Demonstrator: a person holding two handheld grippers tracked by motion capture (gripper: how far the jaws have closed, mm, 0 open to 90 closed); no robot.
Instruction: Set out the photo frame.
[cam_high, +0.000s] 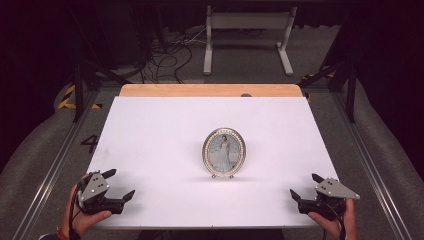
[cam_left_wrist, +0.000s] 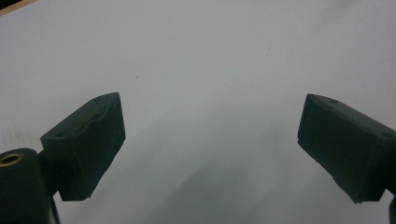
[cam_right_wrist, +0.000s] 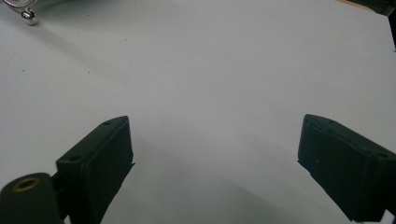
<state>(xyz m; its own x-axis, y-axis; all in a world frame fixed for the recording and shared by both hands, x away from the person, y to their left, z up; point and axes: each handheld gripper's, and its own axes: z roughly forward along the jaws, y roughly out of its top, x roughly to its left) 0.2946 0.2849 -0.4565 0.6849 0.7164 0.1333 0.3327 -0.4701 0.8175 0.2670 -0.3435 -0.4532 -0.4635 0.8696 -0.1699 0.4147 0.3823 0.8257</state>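
Observation:
An oval silver picture frame (cam_high: 224, 152) stands upright on small feet in the middle of the white table sheet (cam_high: 165, 130), holding a photo of a person in a pale dress. My left gripper (cam_high: 119, 184) rests at the near left corner, open, with bare sheet between its jaws (cam_left_wrist: 210, 140). At the near right corner my right gripper (cam_high: 304, 186) is open too, its jaws wide apart over the sheet (cam_right_wrist: 215, 149). One foot of the picture frame (cam_right_wrist: 29, 16) shows at the top left of the right gripper view. Both grippers are well apart from the frame.
A wooden strip of the table (cam_high: 210, 90) shows beyond the sheet's far edge. Past it, on the floor, are a white stand (cam_high: 247, 35) and loose cables (cam_high: 165, 55). Metal rails (cam_high: 55, 160) run along both sides of the table.

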